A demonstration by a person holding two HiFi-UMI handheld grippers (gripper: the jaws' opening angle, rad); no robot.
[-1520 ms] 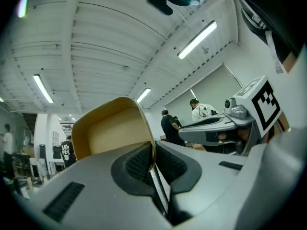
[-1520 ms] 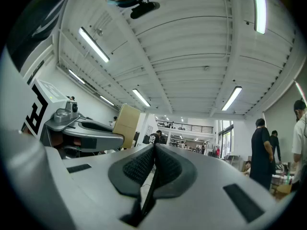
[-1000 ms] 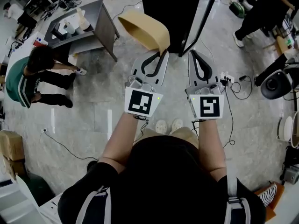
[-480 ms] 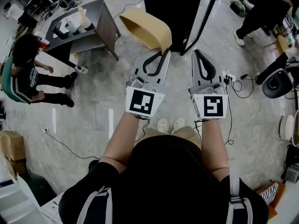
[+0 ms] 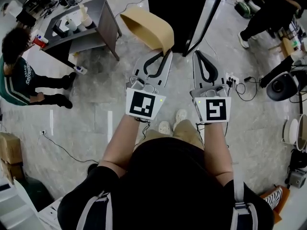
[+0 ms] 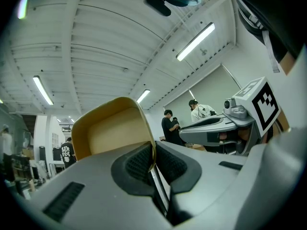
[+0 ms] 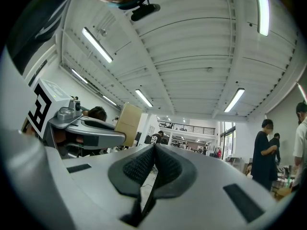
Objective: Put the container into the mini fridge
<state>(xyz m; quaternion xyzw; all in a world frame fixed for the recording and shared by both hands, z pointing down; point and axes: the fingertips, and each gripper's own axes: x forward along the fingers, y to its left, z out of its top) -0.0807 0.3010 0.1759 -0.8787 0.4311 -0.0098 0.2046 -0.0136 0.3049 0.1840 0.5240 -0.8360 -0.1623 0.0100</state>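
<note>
A tan, open container (image 5: 146,28) hangs in front of me, with my left gripper (image 5: 159,61) shut on its rim. In the left gripper view the thin rim of the container (image 6: 112,128) is pinched between the pads of the left gripper (image 6: 152,159), and its hollow faces the camera. The black mini fridge (image 5: 175,11) stands just beyond the container, with a dark door edge (image 5: 207,18) slanting down its right side. My right gripper (image 5: 203,61) is level with the left one, shut with nothing in it. Its pads meet in the right gripper view (image 7: 153,164).
A grey table (image 5: 103,25) with small items stands at the upper left, and a crouching person (image 5: 21,75) is next to it. A power strip with cables (image 5: 235,80) lies on the floor to the right. Another person (image 5: 268,8) stands at the top right, near a round black device (image 5: 280,87).
Both grippers stay almost where they were, the left still holding the container. The crouching person at the left has shifted, and my right foot has stepped forward.
</note>
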